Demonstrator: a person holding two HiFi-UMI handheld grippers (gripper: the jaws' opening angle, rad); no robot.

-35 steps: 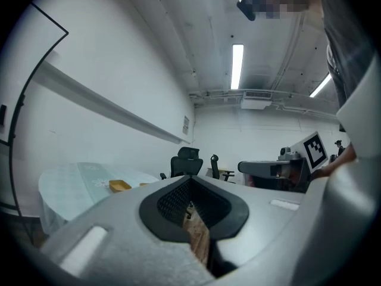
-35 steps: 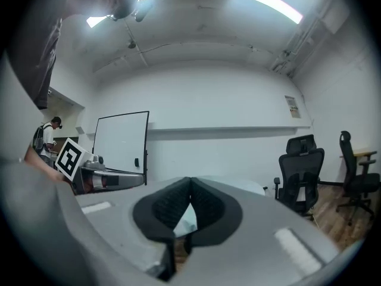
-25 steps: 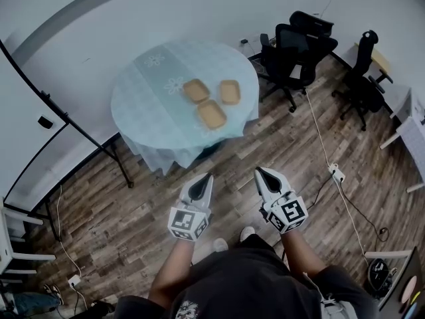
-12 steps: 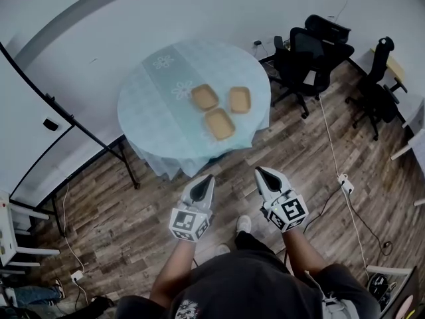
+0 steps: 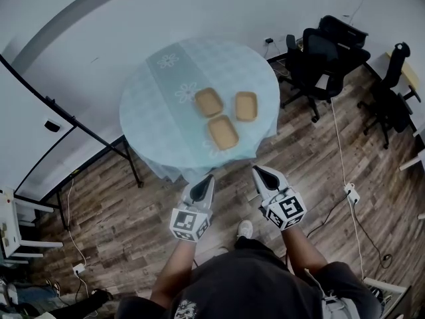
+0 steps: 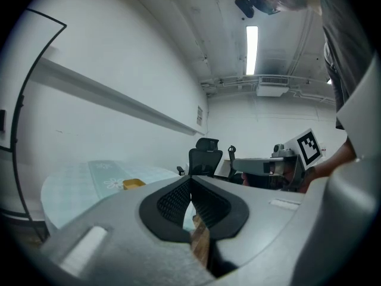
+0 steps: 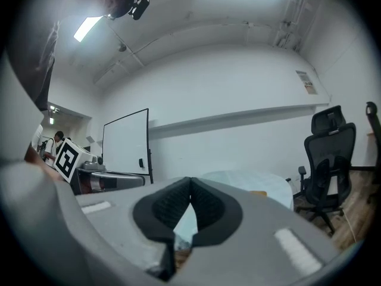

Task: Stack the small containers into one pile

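Note:
Three small tan containers lie apart on a round table (image 5: 153,105) with a pale blue cloth: one at the back left (image 5: 208,102), one at the back right (image 5: 246,106), one nearer me (image 5: 223,132). My left gripper (image 5: 208,178) and right gripper (image 5: 256,171) hang side by side over the wooden floor, short of the table's near edge, both shut with nothing in them. In the left gripper view the jaw tips (image 6: 191,179) meet and one container (image 6: 134,184) shows far off on the table. The right gripper view shows its tips (image 7: 190,181) touching, with the table (image 7: 256,180) beyond.
Black office chairs (image 5: 319,55) stand right of the table, another (image 5: 392,92) further right. A cable with a power strip (image 5: 350,193) runs over the floor at the right. A dark-framed whiteboard (image 5: 40,121) stands at the left. My shoe (image 5: 245,228) shows below.
The table and containers have come lower and nearer in the head view as I walk towards them. Both grippers have stayed shut and side by side.

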